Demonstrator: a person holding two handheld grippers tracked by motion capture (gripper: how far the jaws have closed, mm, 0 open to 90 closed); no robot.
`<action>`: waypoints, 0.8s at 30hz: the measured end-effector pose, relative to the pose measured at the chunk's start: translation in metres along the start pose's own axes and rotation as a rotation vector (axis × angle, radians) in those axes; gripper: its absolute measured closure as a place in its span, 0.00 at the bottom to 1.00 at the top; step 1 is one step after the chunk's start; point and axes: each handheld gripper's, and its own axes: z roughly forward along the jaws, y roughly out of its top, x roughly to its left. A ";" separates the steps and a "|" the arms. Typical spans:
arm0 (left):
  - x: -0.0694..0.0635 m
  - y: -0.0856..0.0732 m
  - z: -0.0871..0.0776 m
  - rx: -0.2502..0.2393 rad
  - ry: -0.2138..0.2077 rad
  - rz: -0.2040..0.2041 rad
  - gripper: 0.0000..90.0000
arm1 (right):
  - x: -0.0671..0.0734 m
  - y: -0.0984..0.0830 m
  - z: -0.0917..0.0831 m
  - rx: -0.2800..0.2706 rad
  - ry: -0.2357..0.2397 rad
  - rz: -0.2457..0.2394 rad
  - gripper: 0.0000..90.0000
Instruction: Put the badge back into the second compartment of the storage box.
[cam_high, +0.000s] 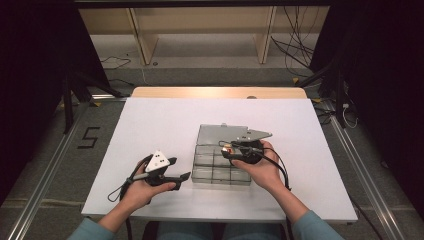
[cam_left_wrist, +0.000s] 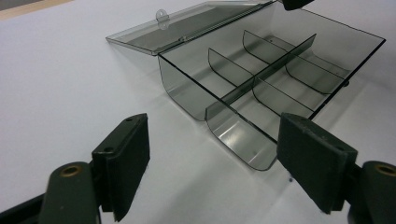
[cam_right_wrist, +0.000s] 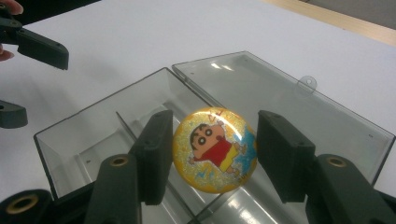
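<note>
A round yellow badge with a cartoon boy on it hangs between the pads of my right gripper, which is shut on its edges. It hovers over the clear grey compartment box, whose lid lies flat, open behind it. In the high view the right gripper holds the badge above the box. My left gripper stands open and empty just left of the box; its own view shows the jaws wide apart, facing the box's near corner.
The box has several empty compartments set off by curved dividers. It sits on a white tabletop with free room to the left and far side. The table's wooden far edge borders a floor with cables.
</note>
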 end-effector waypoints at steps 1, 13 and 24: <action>0.000 0.000 0.000 0.000 0.000 0.000 0.28 | 0.000 0.000 0.001 0.001 0.000 -0.001 0.53; 0.000 0.000 0.000 -0.003 0.000 0.000 0.28 | 0.003 0.003 0.011 0.030 0.008 -0.009 0.53; 0.000 0.000 0.000 -0.003 -0.002 -0.001 0.29 | 0.005 0.004 0.018 0.049 0.010 -0.015 0.53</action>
